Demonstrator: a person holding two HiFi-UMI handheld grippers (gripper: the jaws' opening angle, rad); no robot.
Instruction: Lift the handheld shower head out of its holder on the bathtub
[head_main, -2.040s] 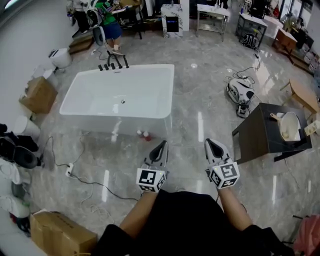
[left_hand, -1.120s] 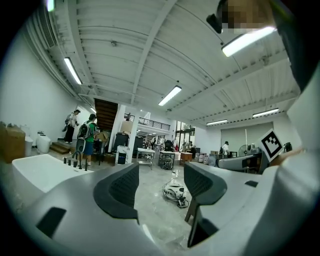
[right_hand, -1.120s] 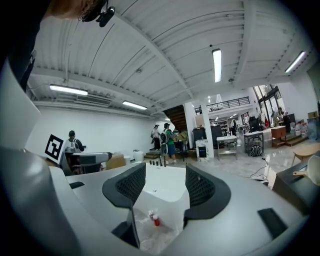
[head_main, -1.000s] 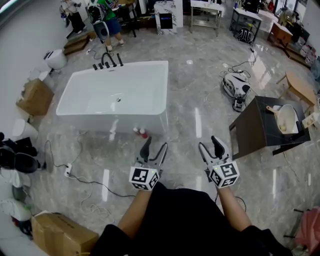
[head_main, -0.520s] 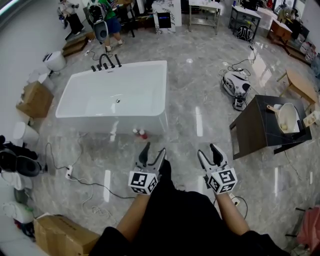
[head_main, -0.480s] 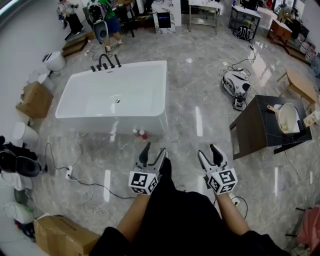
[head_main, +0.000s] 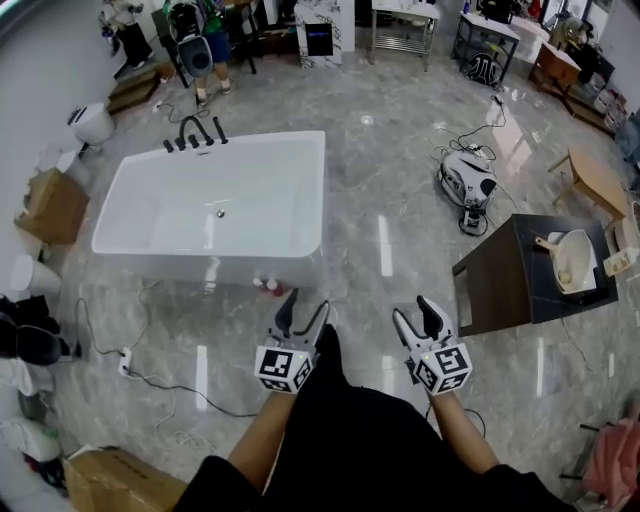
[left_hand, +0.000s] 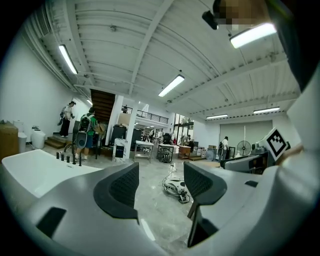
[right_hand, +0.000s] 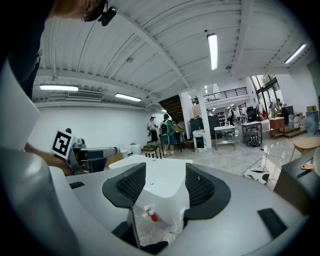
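The white bathtub (head_main: 258, 165) stands on the marble floor a few steps ahead, to the left. A row of black tap fittings (head_main: 191, 134) rises from its far left corner; the handheld shower head is among them but too small to single out. My left gripper (head_main: 304, 309) and right gripper (head_main: 414, 316) are held low in front of my body, both open and empty, far from the tub. The left gripper view has the tub (left_hand: 30, 170) and fittings (left_hand: 70, 158) at its left. In the right gripper view the tub (right_hand: 161, 175) lies between the jaws of the right gripper (right_hand: 161, 186).
Two small red-capped bottles (head_main: 266, 287) stand at the tub's near wall. A white floor machine with cables (head_main: 464, 186) sits ahead right. A dark table (head_main: 505, 283) bearing a pale pan (head_main: 564, 263) is at right. Cardboard boxes (head_main: 46, 206), a power strip (head_main: 125, 363) and people (head_main: 196, 52) are at left and back.
Both grippers, shut two seconds ago, have opened. The view has shifted, so the tub now sits further left and slightly lower in the head view.
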